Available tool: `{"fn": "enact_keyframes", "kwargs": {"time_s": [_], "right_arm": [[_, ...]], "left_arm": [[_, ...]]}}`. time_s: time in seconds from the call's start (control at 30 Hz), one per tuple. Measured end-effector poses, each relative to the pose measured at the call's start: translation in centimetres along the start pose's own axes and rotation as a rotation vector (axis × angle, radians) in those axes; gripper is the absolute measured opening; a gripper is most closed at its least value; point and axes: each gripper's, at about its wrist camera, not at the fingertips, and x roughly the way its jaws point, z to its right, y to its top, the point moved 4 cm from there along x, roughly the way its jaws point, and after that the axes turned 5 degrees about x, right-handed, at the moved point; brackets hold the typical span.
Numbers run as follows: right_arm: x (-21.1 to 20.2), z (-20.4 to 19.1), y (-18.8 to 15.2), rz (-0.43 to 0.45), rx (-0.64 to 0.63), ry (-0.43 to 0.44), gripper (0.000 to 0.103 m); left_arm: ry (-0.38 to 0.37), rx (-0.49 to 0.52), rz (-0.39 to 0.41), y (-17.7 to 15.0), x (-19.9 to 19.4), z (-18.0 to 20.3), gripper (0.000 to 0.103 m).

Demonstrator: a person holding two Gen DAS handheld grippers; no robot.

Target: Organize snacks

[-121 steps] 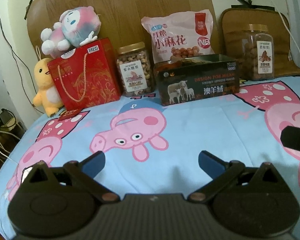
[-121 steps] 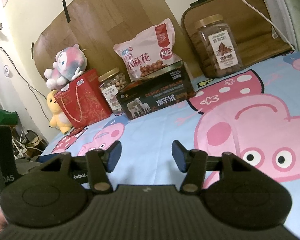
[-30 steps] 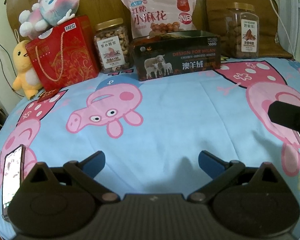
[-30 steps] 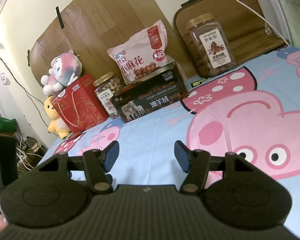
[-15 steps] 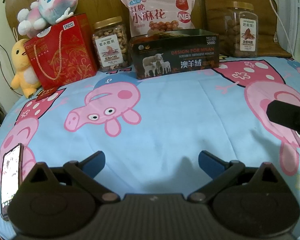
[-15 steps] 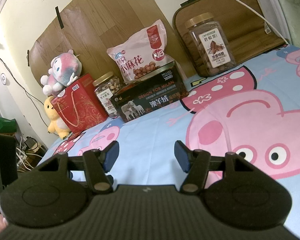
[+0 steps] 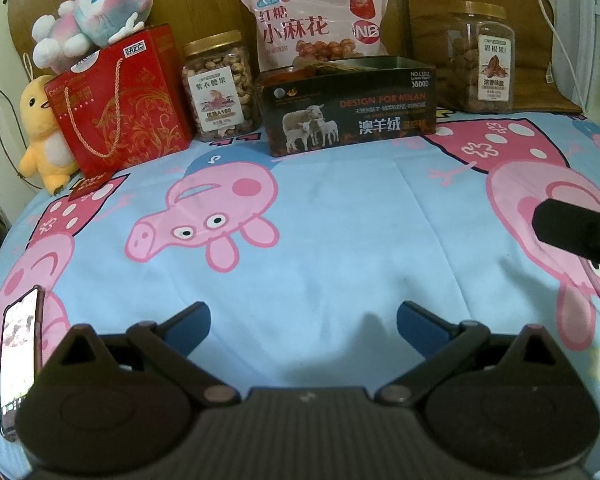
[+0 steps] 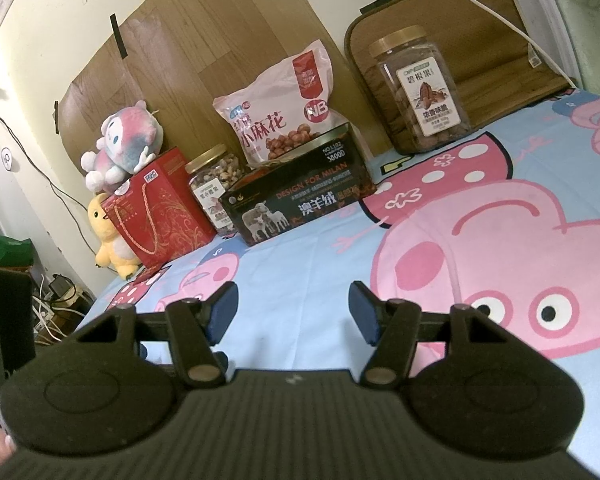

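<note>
From the left wrist, the left gripper [image 7: 303, 326] hangs low over the blue cartoon-pig bedsheet [image 7: 332, 240] with its blue-padded jaws spread wide and nothing between them. The snacks sit well ahead in a row along the wooden headboard: a clear cashew jar with a gold lid [image 7: 219, 86], a pink bag of fried dough twists [image 7: 314, 26] leaning behind a dark open-topped box printed with sheep [image 7: 350, 110], and farther right a clear pecan jar with a gold lid [image 7: 482, 60]. A red gift bag with rope handles [image 7: 120, 100] stands at the left end, a smartphone [image 7: 18, 356] lies on the sheet near the gripper, and a black part at the right edge looks to be the other tool. From the right wrist, the right gripper [image 8: 292, 312] is likewise agape and empty, pointed toward the sheep box [image 8: 300, 202] with the pecan jar [image 8: 420, 92] off to its right. Judging by this, little is done yet — something orange already shows inside the box, but both jars and the bag stand outside it, untouched.
</note>
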Motion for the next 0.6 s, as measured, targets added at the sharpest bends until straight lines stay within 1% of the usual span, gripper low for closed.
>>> {"fn": "enact_keyframes", "kwargs": {"time_s": [0.6], "right_arm": [[-0.01,0.06,0.02,-0.001,0.001,0.001,0.064]], "left_arm": [[-0.010,0.002,-0.005,0.13,0.11,0.13,0.103]]}}
